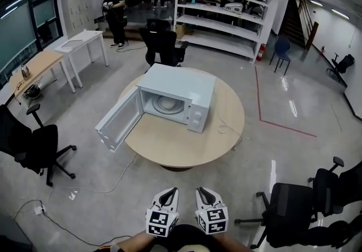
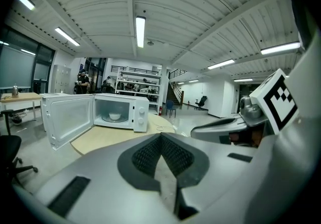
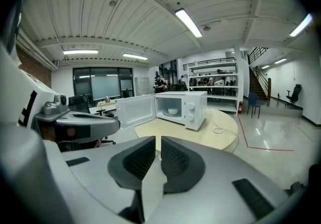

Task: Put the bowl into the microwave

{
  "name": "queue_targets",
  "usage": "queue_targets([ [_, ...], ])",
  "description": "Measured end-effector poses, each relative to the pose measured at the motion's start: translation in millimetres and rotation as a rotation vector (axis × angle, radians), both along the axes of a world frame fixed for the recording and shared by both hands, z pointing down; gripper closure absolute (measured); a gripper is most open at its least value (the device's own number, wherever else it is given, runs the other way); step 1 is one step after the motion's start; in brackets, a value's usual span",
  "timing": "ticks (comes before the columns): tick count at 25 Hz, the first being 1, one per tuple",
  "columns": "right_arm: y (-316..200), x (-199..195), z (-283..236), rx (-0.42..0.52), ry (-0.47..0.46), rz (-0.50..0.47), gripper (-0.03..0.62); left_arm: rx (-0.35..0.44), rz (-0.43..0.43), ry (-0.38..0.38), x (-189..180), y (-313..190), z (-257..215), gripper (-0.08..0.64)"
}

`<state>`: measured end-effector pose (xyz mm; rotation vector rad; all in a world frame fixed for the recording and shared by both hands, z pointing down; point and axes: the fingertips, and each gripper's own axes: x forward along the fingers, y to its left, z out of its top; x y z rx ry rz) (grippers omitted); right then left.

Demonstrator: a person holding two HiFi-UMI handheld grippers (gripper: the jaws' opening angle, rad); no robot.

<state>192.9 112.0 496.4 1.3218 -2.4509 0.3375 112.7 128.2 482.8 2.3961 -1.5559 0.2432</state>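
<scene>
A round wooden bench [image 1: 169, 152] stands on a grey polished floor [image 1: 283, 92] in a large open room. White shelving [image 1: 223, 16] lines the far side, black office chairs [image 1: 35, 146] are scattered around, and a red line [image 1: 261, 111] is marked on the floor.

The bowl [image 2: 115, 116] is small, white and upright. It sits on the turntable inside the white microwave [image 1: 182, 84], which stands on the bench with its door [image 1: 120, 118] swung wide open to the left.

Both grippers are held low near the person's body, well apart from the bench. The left gripper [image 1: 171, 191] is clenched with nothing in it. The right gripper [image 1: 202, 190] has its jaws drawn together to a thin slit, also empty.
</scene>
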Motion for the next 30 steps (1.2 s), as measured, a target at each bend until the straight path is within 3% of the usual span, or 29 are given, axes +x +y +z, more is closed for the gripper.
queue_targets([
  [5, 24, 47, 8, -0.001, -0.013, -0.017, 0.543, -0.01, -0.034, -0.028, 39, 27, 7, 0.514],
  [13, 73, 70, 14, 0.008, -0.014, -0.107, 0.544, -0.007, -0.103, -0.067, 67, 78, 13, 0.514],
  [17, 90, 78, 27, -0.006, -0.004, -0.128, 0.545, -0.05, -0.13, -0.05, 77, 106, 34, 0.514],
  [30, 108, 77, 32, -0.009, 0.001, -0.15, 0.571, -0.035, -0.186, -0.05, 68, 126, 39, 0.514],
])
